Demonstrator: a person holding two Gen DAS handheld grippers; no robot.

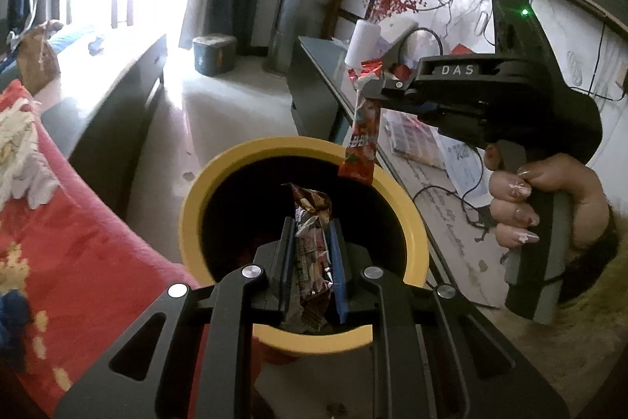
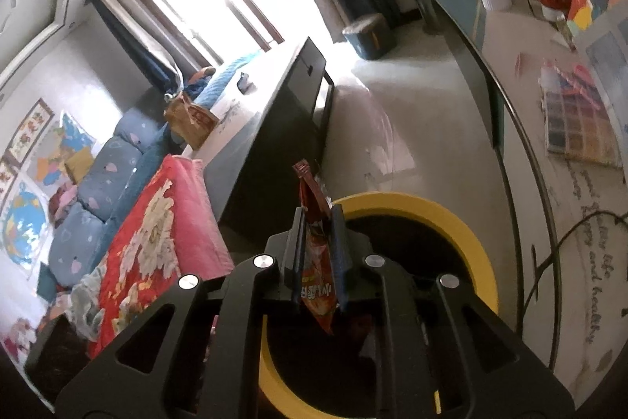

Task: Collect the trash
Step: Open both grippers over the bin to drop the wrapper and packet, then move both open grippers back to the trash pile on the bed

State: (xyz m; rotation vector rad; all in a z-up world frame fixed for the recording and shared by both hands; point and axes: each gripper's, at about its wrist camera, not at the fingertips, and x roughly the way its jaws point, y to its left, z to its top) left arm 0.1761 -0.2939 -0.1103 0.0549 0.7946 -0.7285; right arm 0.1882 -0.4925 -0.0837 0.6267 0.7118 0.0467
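Yellow-rimmed bin [image 1: 416,222] is the ref for everything here. L gripper [image 1: 312,234] sits directly over the bin mouth, jaws narrow, clamped on a brown snack wrapper [image 1: 312,222]; wrapper runs lengthwise btwn the blue pads, its crumpled top end sticking out past the fingertips above the bin's dark interior. R gripper [image 2: 318,218] is at the bin's far rim as seen from L wrist cam, also narrow, pinching a red snack packet [image 1: 361,140] by its top; packet hangs down w/ its lower end at rim level, just over the bin edge. R hand [image 1: 549,203] grips the tool handle, off to the bin's right. In R wrist view the same packet [image 2: 318,262] sits upright btwn the fingers, bin opening [image 2: 467,234] below and beyond. Red floral blanket [image 1: 59,222] lies left of the bin, a glass-topped table [image 2: 522,152] right of it.
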